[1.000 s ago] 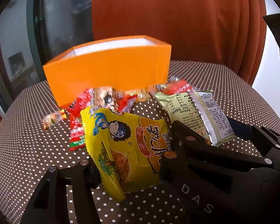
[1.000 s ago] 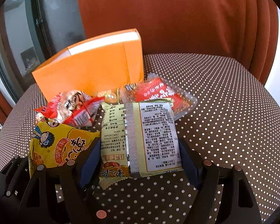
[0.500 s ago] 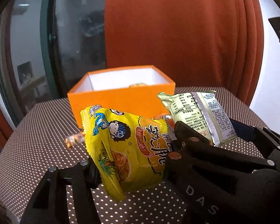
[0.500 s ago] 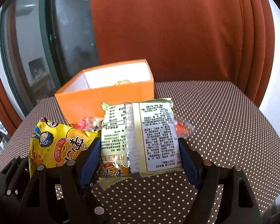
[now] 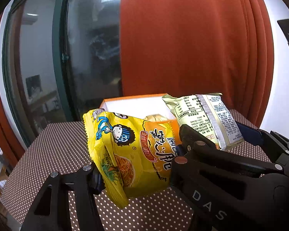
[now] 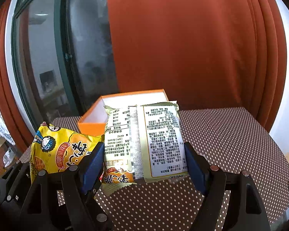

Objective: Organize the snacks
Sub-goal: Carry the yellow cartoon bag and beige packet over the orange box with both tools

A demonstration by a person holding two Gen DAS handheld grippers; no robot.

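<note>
Yellow crinkly plastic fills the left gripper (image 5: 136, 165): its fingers are clamped on a bright yellow noodle snack packet with a cartoon child's face (image 5: 129, 152), held off the brown white-dotted tablecloth (image 5: 57, 146). The right gripper (image 6: 144, 165) pinches a pale green foil snack packet with its printed back panel facing the camera (image 6: 144, 140), blue pads pressing both side edges. Both packets sit higher than a second ago, when they were just above the cloth among red wrappers; those wrappers have since dropped out of view beneath the fingers. The open orange cardboard box with a white lining (image 6: 113, 105) now lies beyond and below both fingertips, its inside visible with one pale item in it, where earlier only its outer wall showed. An orange-red curtain (image 6: 183, 38) hangs behind.
</note>
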